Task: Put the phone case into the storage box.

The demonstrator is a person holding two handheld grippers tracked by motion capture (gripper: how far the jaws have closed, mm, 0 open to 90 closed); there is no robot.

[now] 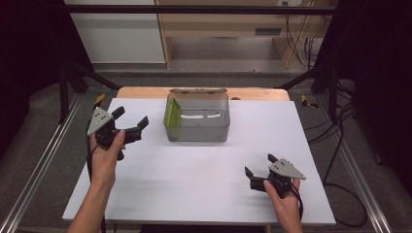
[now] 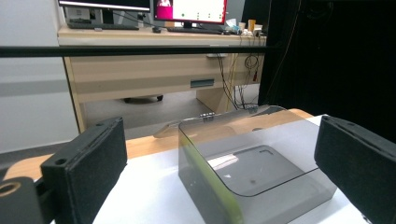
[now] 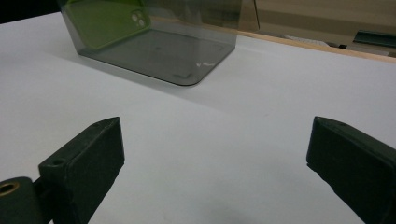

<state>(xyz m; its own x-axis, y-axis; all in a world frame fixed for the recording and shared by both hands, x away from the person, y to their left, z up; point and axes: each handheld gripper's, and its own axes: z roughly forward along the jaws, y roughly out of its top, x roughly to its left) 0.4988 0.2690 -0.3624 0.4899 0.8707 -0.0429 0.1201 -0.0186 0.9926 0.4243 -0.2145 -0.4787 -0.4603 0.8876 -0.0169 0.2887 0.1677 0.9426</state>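
Note:
A smoky transparent box [image 1: 197, 118] stands at the middle back of the white table [image 1: 194, 165], its lid hinged open behind it. A lime-green phone case [image 1: 172, 116] leans upright against the box's left inner wall. In the right gripper view the green case [image 3: 109, 21] shows its camera cutout through the box wall [image 3: 154, 51]. My left gripper [image 1: 130, 122] hovers open left of the box [image 2: 252, 168], nothing between its jaws. My right gripper [image 1: 258, 165] is open and empty, low over the table at the front right.
A wooden strip [image 1: 145, 92] runs behind the white surface. Black frame bars [image 1: 194, 8] cross overhead and at both sides. A desk [image 2: 140, 70] with monitors stands beyond. Cables [image 1: 340, 145] trail on the floor at right.

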